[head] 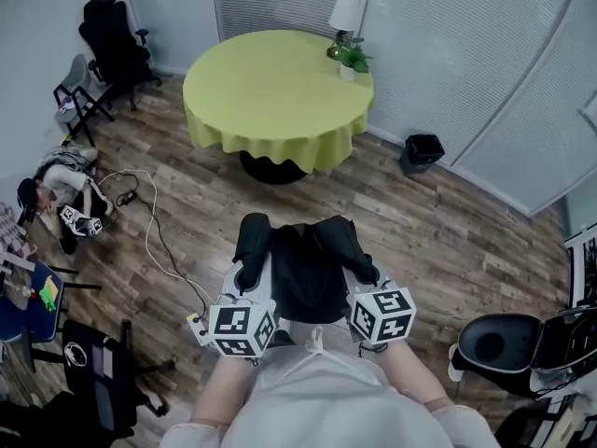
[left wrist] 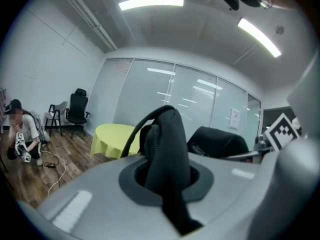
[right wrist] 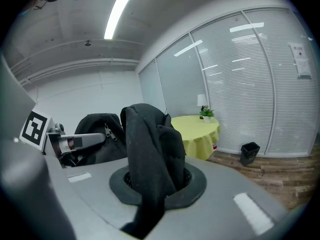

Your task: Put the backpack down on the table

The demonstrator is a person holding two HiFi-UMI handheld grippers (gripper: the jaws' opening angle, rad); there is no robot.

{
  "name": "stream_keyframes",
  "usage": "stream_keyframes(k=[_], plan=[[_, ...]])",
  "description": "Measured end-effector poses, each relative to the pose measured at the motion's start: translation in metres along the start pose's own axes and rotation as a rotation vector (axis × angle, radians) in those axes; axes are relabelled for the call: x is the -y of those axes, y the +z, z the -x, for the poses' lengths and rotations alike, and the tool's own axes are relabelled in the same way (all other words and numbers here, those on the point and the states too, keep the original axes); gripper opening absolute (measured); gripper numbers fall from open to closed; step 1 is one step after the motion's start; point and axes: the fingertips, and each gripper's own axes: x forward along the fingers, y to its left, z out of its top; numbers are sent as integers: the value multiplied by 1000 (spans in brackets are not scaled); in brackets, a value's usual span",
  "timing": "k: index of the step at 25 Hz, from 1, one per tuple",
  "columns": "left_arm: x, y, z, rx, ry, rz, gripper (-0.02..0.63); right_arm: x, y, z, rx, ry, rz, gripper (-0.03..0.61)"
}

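A black backpack [head: 303,273] hangs in front of me between both grippers, above the wood floor. My left gripper [head: 249,276] is shut on its left shoulder strap [left wrist: 167,149], which stands up out of the jaws in the left gripper view. My right gripper [head: 360,271] is shut on the right shoulder strap [right wrist: 150,149]. The bag's body [left wrist: 217,141] shows to the right in the left gripper view, and the body [right wrist: 100,134] to the left in the right gripper view. The round table [head: 278,91] with a yellow-green cloth stands ahead, apart from the bag.
A potted plant [head: 351,60] and a white lamp [head: 344,12] stand at the table's far right edge. A black bin [head: 422,152] is right of the table. A black office chair [head: 117,45], a crouching person [head: 65,199] and a floor cable [head: 154,236] are at the left.
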Motion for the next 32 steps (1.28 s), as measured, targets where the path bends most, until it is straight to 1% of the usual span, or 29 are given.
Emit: stream_keyframes(k=[5,9,12,16,19,23,26,32], plan=[[-57,32,-43,18,-11,-13,26,-14,37,-68,22,-1,4,37],[-87,51,-71,27,-8,-26,25,-18,57,-110,28,9,7,37],[-106,58,-91,25,6,-20,26,-17,68,-140,20,28,9,37],[-129,58,-122,11,43,-1,25,-9,77,-182,-4,63,14,37],[-141,60,-152,-1,72,9,26,5,86,-215,-20,96,16,37],[-154,72,-204,-3,112,6,26,33,109,-266,-29,145,23,37],[-157,91,-252,7,147,7,25,62,138,-304,-27,182,29,37],[-170,138,-355,44,211,31,26,122,209,-385,-24,252,59,37]])
